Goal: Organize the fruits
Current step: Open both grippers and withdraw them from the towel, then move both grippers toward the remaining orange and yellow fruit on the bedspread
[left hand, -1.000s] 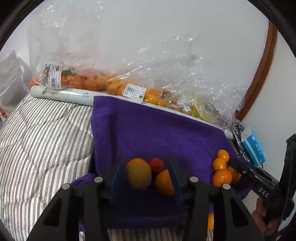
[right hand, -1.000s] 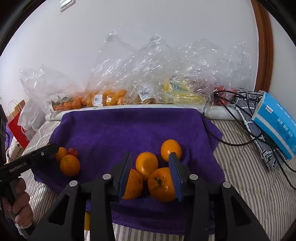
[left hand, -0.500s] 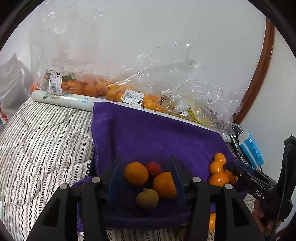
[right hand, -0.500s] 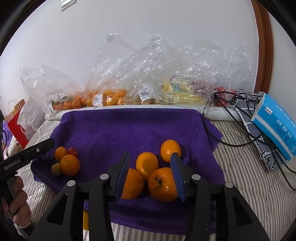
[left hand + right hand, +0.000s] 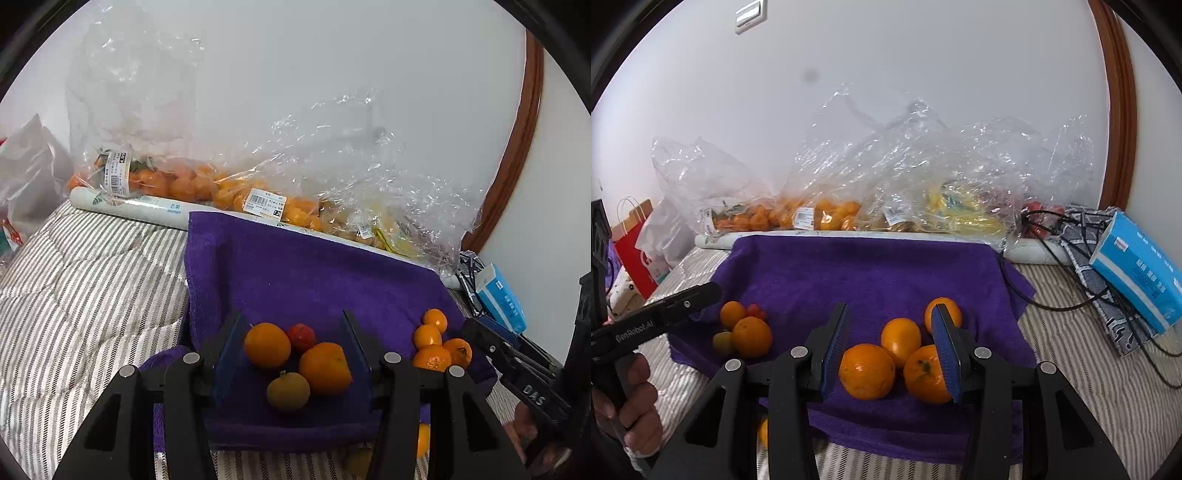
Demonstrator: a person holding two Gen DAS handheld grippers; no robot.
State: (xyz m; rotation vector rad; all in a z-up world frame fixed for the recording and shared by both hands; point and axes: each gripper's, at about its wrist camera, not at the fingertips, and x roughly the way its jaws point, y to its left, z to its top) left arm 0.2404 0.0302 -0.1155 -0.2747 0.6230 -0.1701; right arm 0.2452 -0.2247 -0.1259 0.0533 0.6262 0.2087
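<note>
Left wrist view: the left claw [image 5: 291, 354] stands apart, gripping nothing, above a fuzzy purple towel [image 5: 295, 280] where round oranges [image 5: 267, 345] and a dull greenish fruit [image 5: 288, 391] rest.

Right wrist view: the right claw [image 5: 890, 350] stands apart over glossy oranges [image 5: 866, 371], clamping none; crinkled plastic bags [image 5: 905, 184] line the wall.

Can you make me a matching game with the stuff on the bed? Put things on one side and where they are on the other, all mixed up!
Things:
1. purple towel
2. blue tissue pack
3. red paper bag
4. greenish fruit

Places:
A. on the far left, beside the bed
B. on the right, lying on the black cables
C. spread on the striped blanket, under the loose fruit
D. on the towel's left part, touching a bigger orange

Pairs: 1-C, 2-B, 3-A, 4-D
</note>
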